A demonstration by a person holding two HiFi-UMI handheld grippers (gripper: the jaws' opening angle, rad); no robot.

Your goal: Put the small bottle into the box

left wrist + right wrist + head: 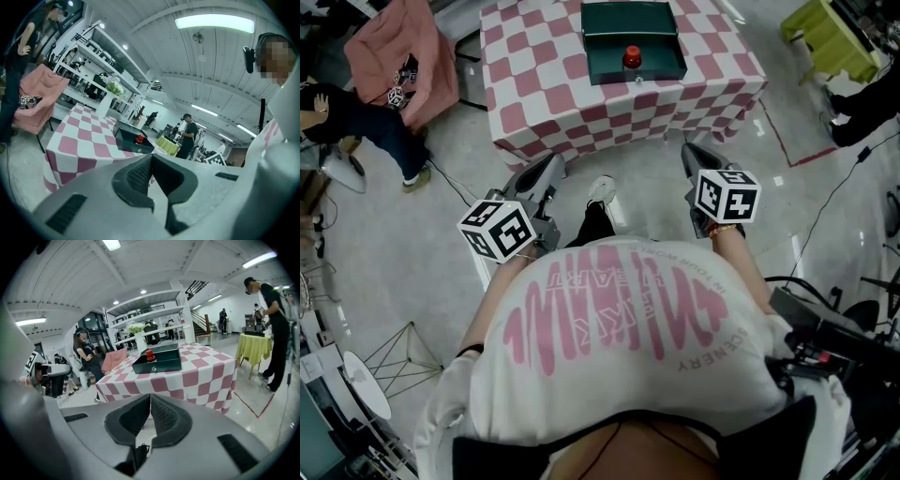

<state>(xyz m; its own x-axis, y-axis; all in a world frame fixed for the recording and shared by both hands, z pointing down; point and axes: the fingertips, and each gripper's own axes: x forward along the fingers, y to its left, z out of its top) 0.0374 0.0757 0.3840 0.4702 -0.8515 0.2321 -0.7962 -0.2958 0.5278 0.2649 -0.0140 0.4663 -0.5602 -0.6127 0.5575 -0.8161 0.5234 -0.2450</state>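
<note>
- Your left gripper (553,163) has its jaws pressed together with nothing between them. You hold it close by your hip, pointing toward the table (534,103).
- Your right gripper (688,150) is closed tight too, and empty, held just in front of your body.
- The small bottle (632,58), red-capped, stands upright inside the dark green box (609,73), well ahead of both grippers.
- The box sits on the pink-and-white checked table, near the edge closest to your grippers.
- A pink chair (403,56) stands off to the outer side of your left gripper.
- A yellow-green stand (830,37) lies ahead and outward of your right gripper.
</note>
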